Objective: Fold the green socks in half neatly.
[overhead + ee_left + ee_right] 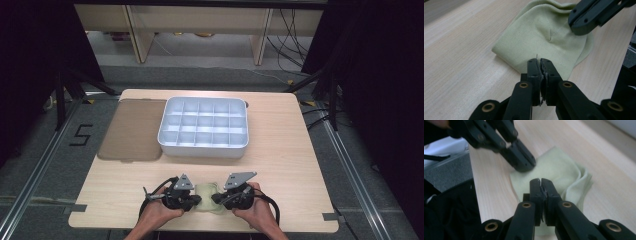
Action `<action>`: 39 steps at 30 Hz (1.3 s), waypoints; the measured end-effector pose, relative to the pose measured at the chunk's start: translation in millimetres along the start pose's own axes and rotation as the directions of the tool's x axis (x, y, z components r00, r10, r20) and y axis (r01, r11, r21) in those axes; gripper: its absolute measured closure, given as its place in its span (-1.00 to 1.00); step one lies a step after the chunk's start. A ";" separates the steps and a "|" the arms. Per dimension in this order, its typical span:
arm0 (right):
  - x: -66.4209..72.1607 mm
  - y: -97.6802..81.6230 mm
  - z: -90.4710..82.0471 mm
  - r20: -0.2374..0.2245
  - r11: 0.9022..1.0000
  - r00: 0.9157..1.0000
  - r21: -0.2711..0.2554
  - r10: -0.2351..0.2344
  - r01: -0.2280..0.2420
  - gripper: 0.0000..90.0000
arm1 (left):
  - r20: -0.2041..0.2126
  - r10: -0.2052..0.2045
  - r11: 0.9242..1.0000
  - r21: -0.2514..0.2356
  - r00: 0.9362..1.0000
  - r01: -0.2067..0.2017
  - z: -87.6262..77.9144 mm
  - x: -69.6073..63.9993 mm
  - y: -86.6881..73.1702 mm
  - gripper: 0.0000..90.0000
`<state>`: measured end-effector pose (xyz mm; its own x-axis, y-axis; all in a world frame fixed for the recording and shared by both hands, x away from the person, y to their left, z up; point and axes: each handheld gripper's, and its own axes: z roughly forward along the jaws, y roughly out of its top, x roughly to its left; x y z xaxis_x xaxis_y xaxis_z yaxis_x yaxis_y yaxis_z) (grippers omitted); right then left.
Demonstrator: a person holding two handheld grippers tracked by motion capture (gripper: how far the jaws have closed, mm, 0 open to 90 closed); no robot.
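A pale green folded cloth (206, 192) lies near the table's front edge, between my two grippers. My left gripper (197, 200) comes at it from the left and my right gripper (215, 198) from the right, each held in a hand. In the left gripper view the jaws (539, 61) are shut, their tips resting over the cloth's (544, 35) near edge, and the right gripper (584, 22) sits on its far side. In the right gripper view the shut jaws (540, 181) lie over the cloth (556, 167), and the left gripper (525, 163) touches its far corner. No cloth shows between either pair of jaws.
A white tray (202, 150) with several empty compartments stands at the middle back of the wooden table (280, 150). A flat brown lid (131, 130) lies to its left. Bare wood extends on both sides of the grippers.
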<state>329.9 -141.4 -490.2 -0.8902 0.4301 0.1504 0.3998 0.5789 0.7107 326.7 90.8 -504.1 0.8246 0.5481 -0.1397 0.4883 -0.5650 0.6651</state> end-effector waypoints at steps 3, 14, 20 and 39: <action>-2.4 -6.5 3.3 0.026 0.999 0.999 0.045 -0.024 0.023 0.97 | -0.001 -0.016 1.000 -0.015 1.000 0.016 1.0 -1.1 -0.3 0.90; -11.8 -11.6 -16.2 0.094 0.999 0.995 0.034 0.013 -0.016 0.98 | -0.027 -0.023 1.000 -0.020 0.999 0.023 2.3 -4.5 -0.8 0.90; -15.5 6.0 -17.4 0.094 1.000 0.996 -0.030 0.011 -0.008 0.98 | -0.029 0.006 1.000 -0.015 1.000 -0.006 1.8 -5.5 0.4 0.90; -40.7 7.5 11.7 0.128 0.998 0.991 0.048 0.029 -0.036 1.00 | -0.041 0.001 1.000 -0.011 0.999 -0.002 1.9 -5.9 -0.2 0.89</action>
<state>371.7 -146.5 -499.0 -0.8427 0.5321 0.0818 0.4413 0.5957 0.6711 322.3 86.5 -504.7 0.8131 0.5719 -0.1088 0.4836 -0.5595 0.6731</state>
